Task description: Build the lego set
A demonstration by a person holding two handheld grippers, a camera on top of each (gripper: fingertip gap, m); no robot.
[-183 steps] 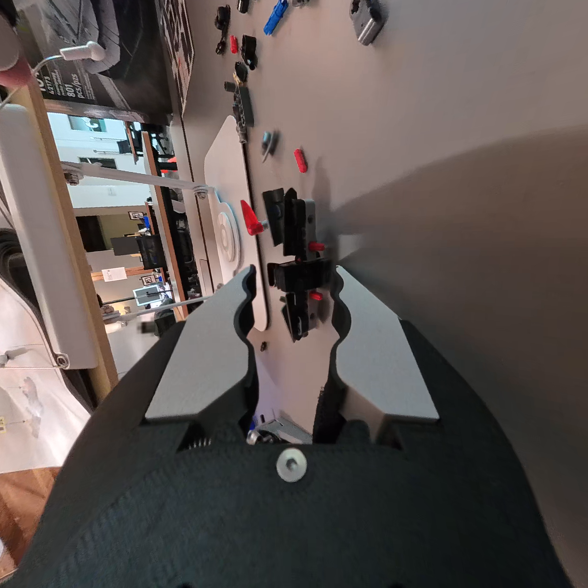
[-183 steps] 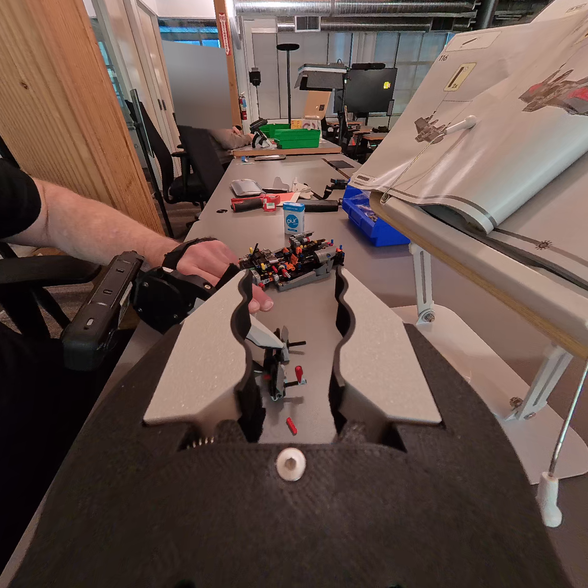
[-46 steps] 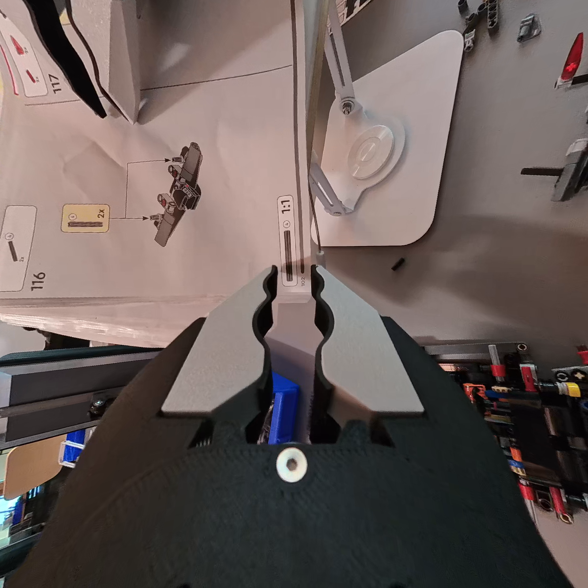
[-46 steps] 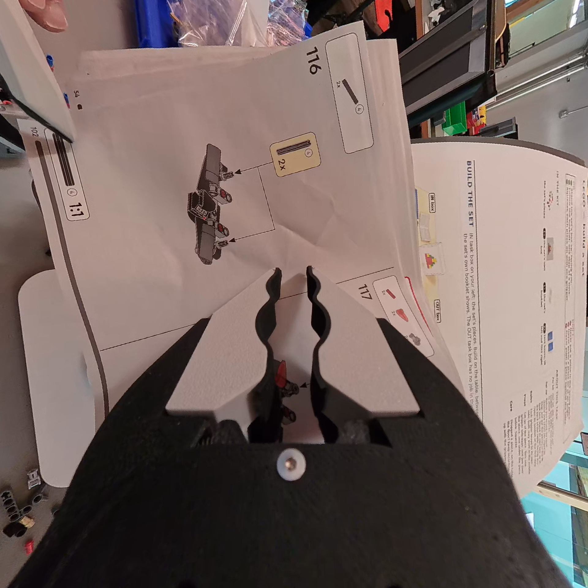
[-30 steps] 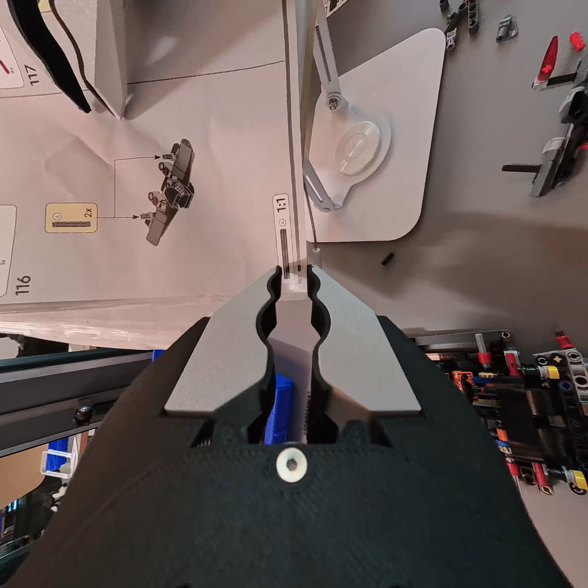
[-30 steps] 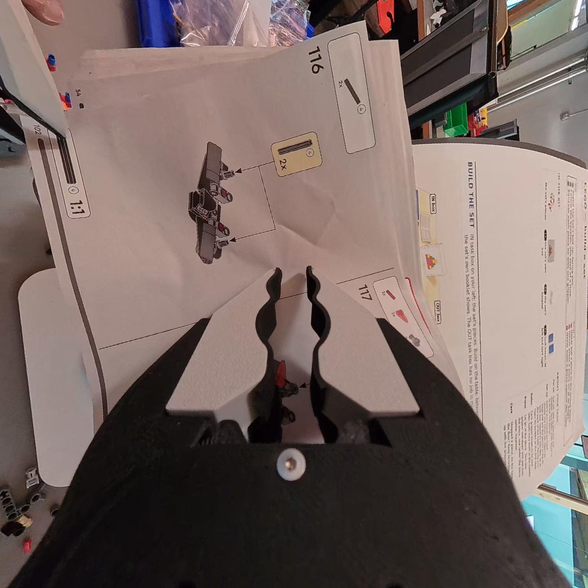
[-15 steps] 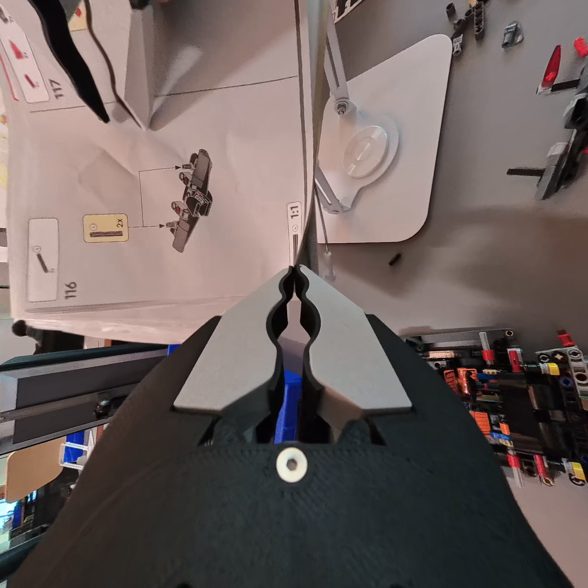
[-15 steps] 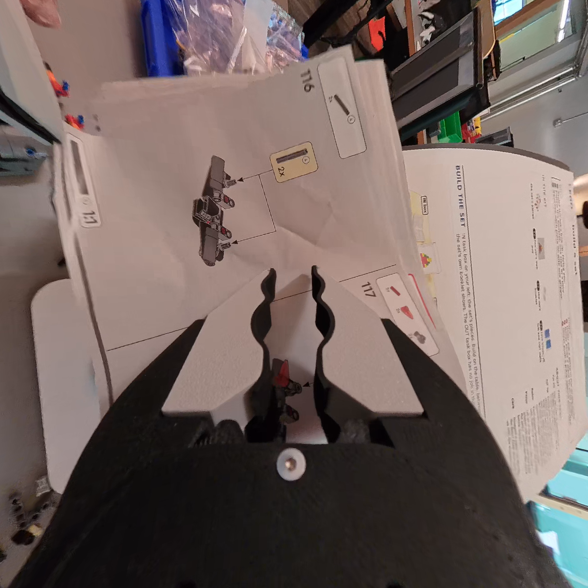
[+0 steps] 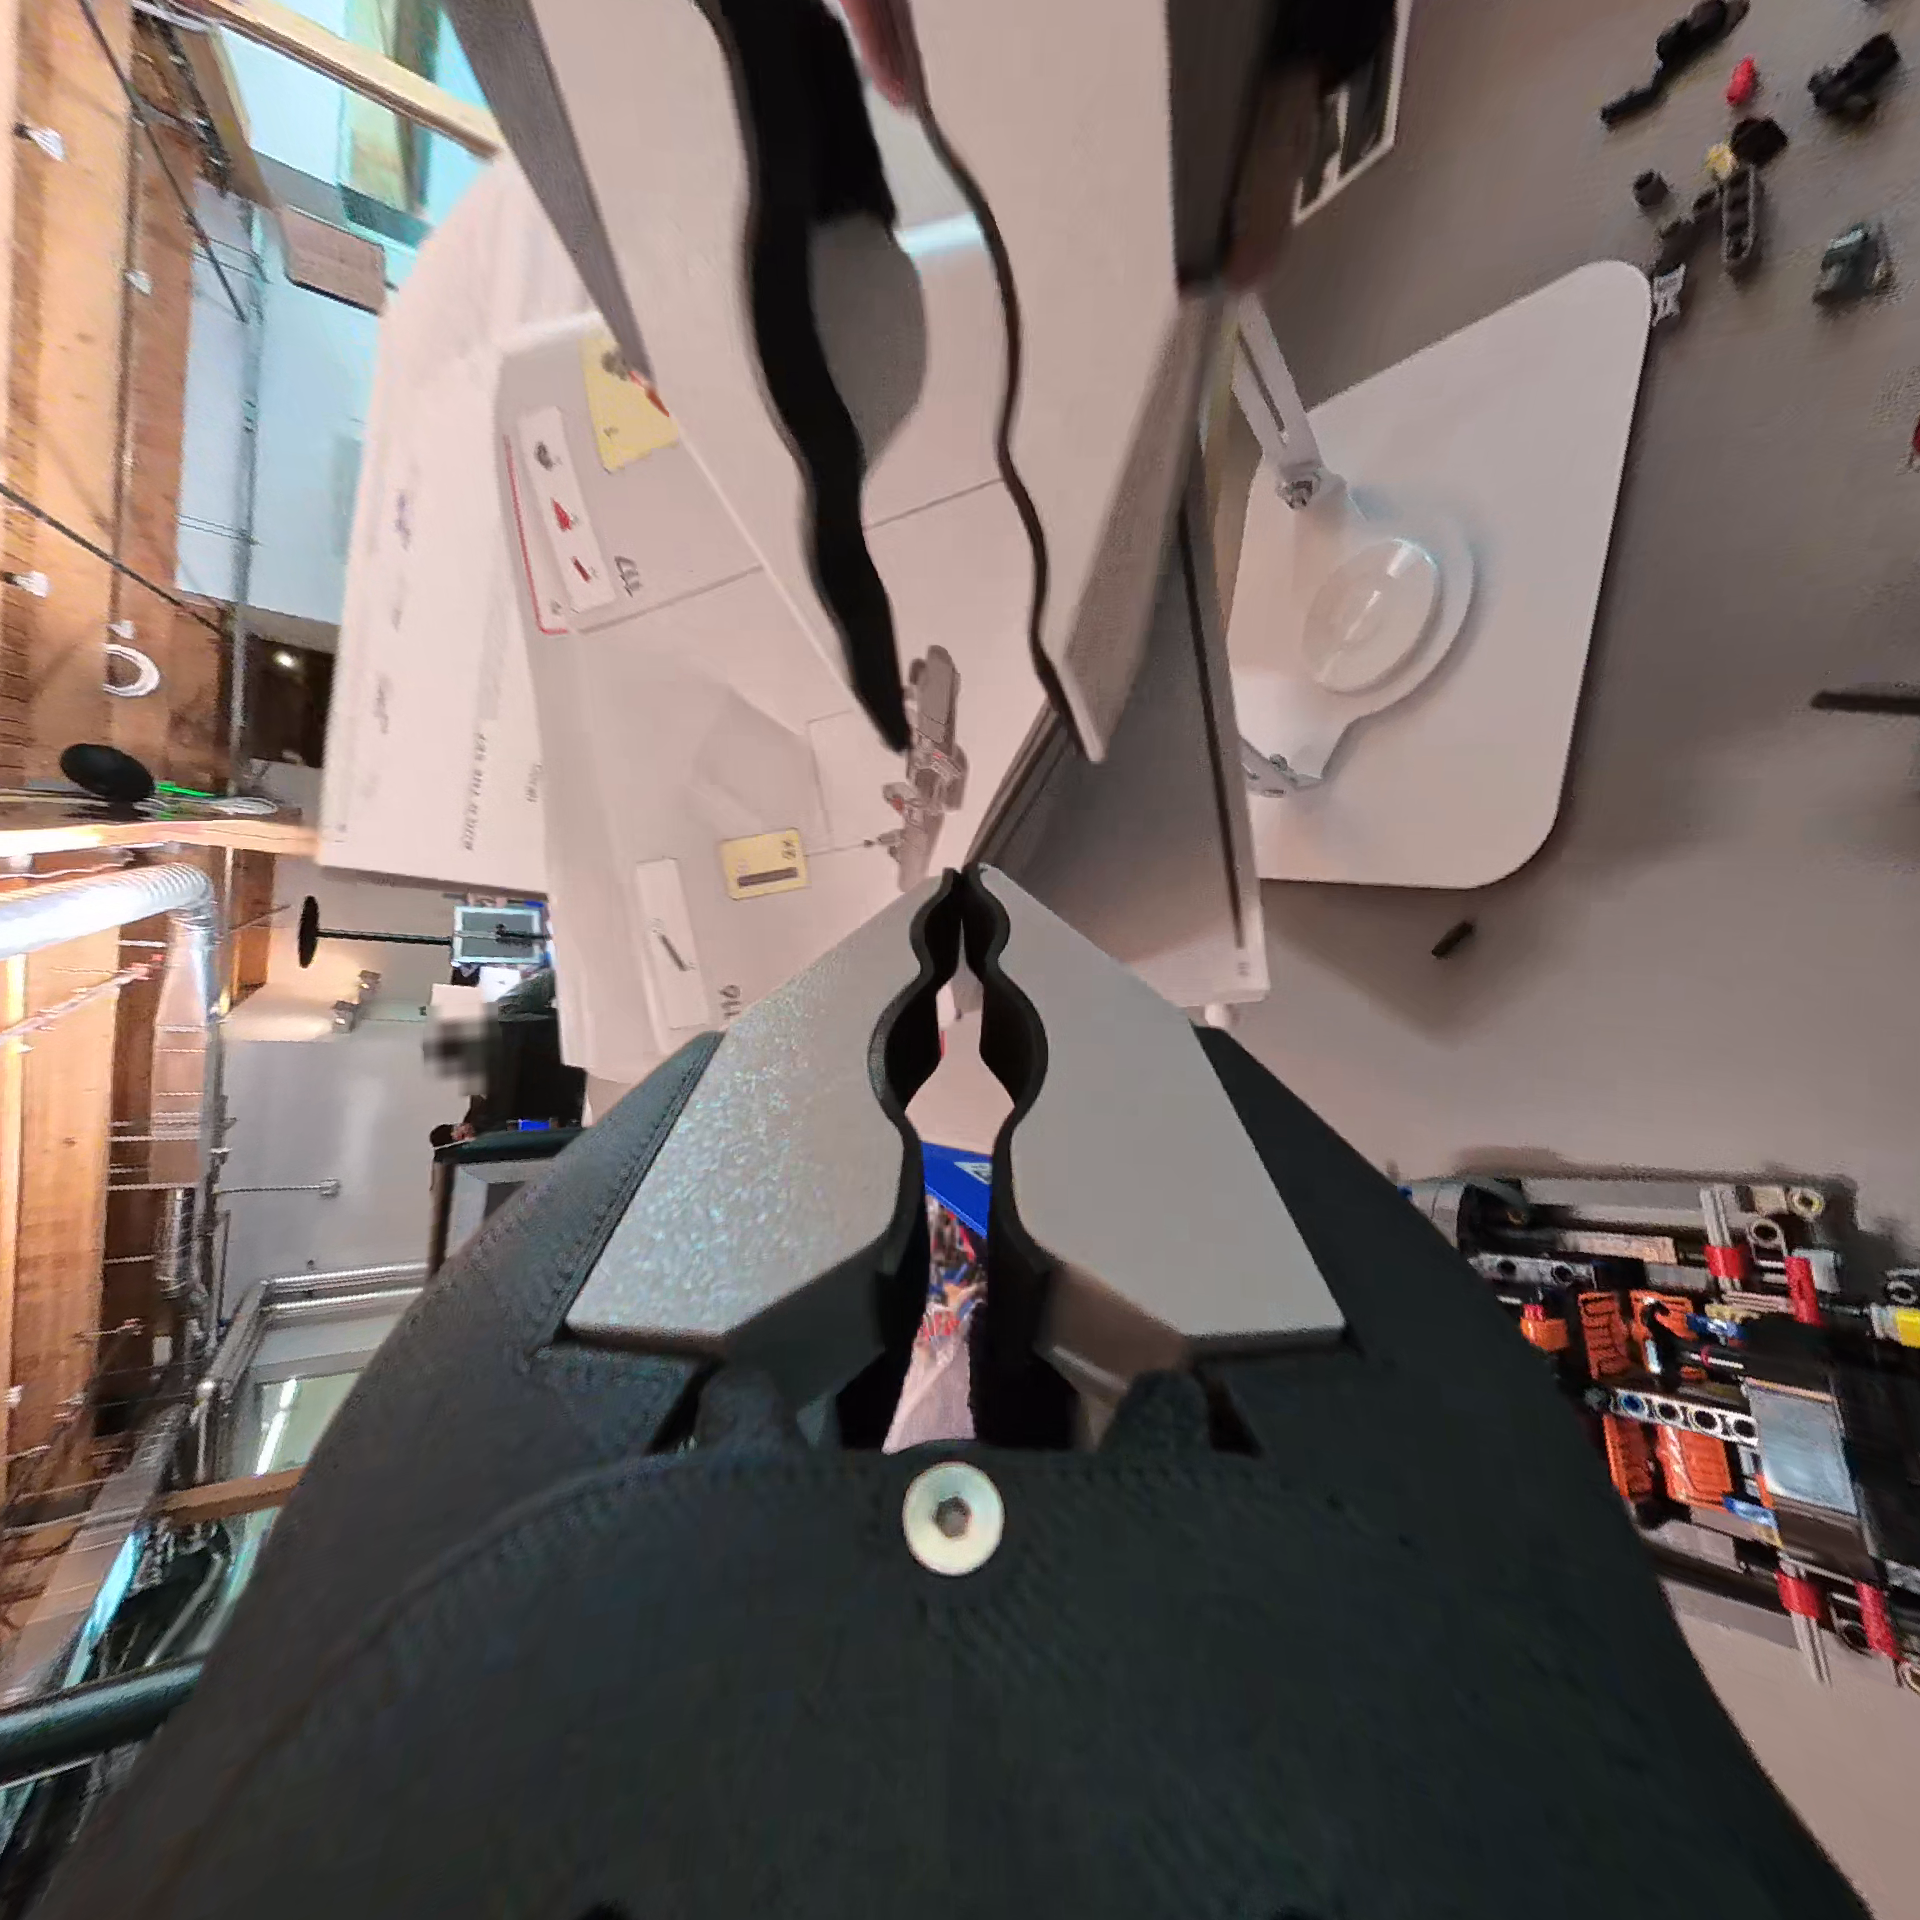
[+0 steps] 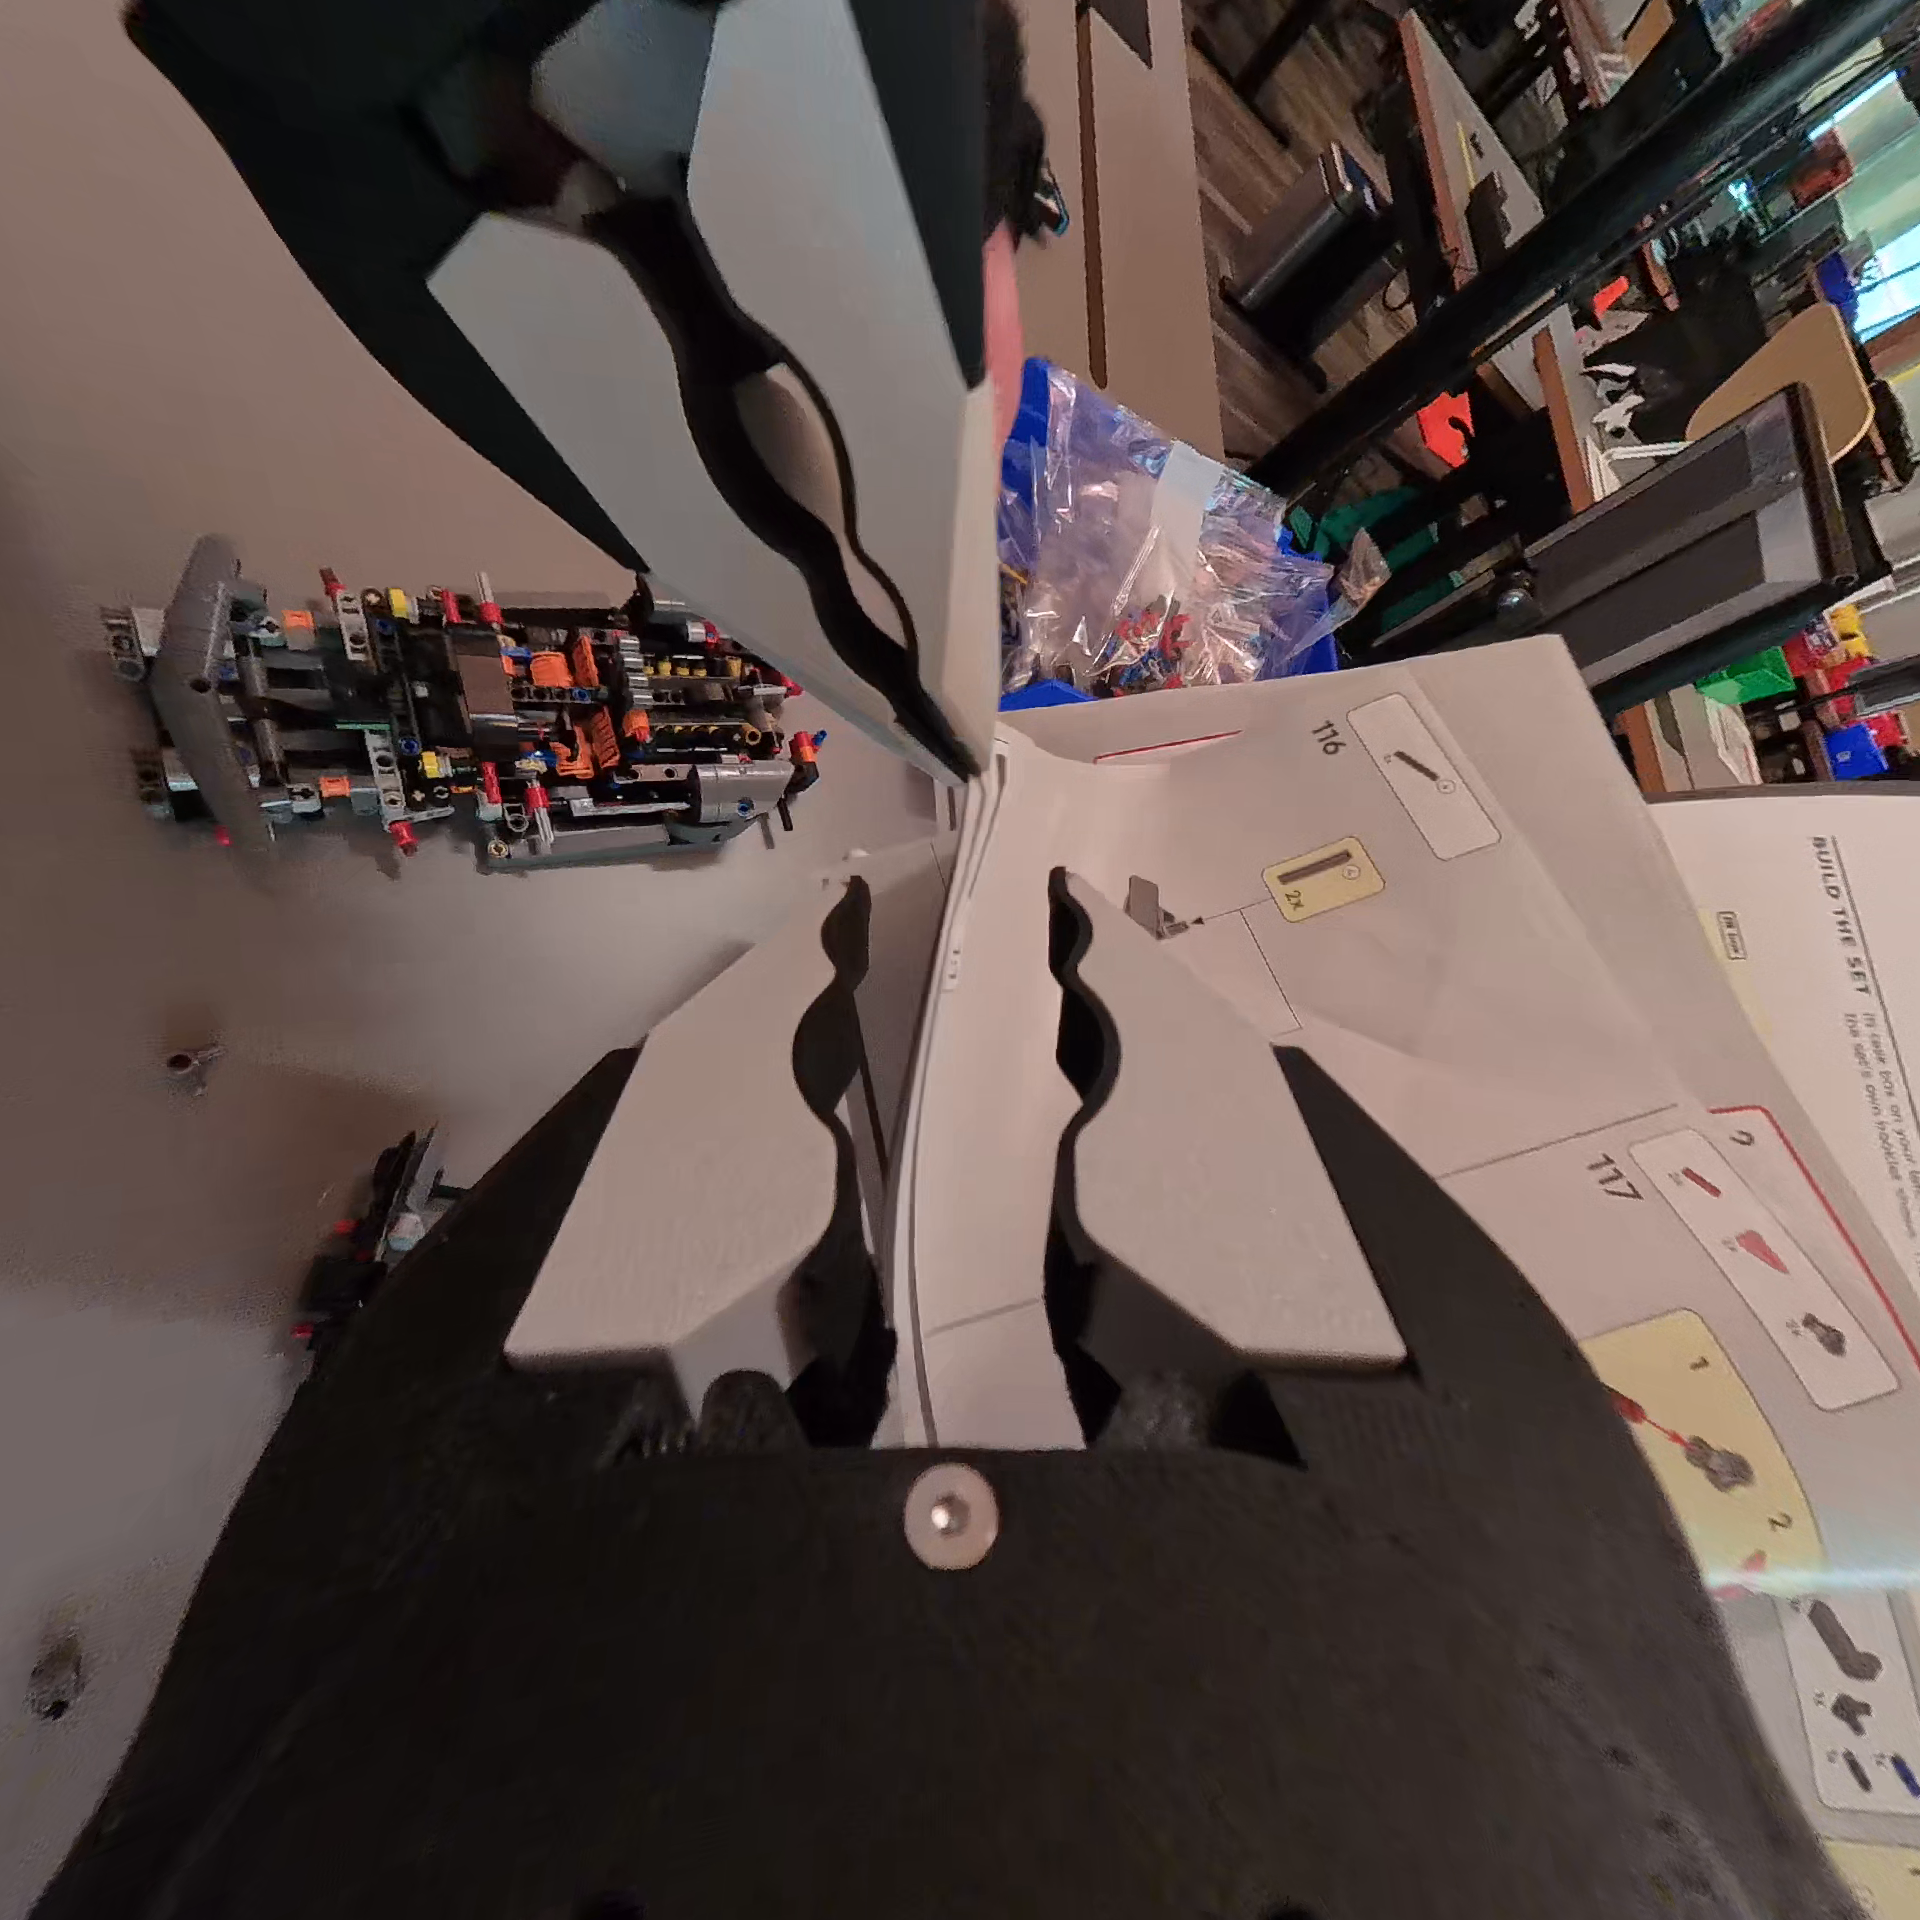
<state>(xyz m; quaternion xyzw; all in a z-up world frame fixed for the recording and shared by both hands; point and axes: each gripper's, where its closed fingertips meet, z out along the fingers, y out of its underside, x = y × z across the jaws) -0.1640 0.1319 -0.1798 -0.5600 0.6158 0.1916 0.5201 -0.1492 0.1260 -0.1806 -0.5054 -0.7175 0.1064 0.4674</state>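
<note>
The instruction booklet [image 9: 665, 727] lies open on the table, also seen in the right wrist view [image 10: 1455, 987]. My left gripper [image 9: 961, 888] is shut on the edge of one booklet page [image 9: 1122, 831] and holds it raised on edge; it shows from the other side in the right wrist view [image 10: 956, 764]. My right gripper [image 10: 951, 894] is open, with the lifted page [image 10: 977, 1091] standing between its fingers, not touching; it shows at the top of the left wrist view [image 9: 987, 727]. The large grey, black and orange lego model [image 9: 1683, 1371] sits on the table [image 10: 468, 717].
A white stand base [image 9: 1455, 582] lies beyond the booklet. Loose small parts [image 9: 1735, 197] are scattered on the grey table. A small subassembly [image 10: 384, 1216] lies left of my right gripper. A blue bin with bagged parts [image 10: 1143, 582] and a printed sheet [image 10: 1818, 987] flank the booklet. My two grippers' fingertips are within a few centimetres of each other. Left tips and right tips are each some 25 centimeters from the small subassembly [image 10: 384, 1216].
My left gripper shut on the page edge and lifted it upright. My right gripper opened wider and swung left, so the raised page now stands between its fingers.
</note>
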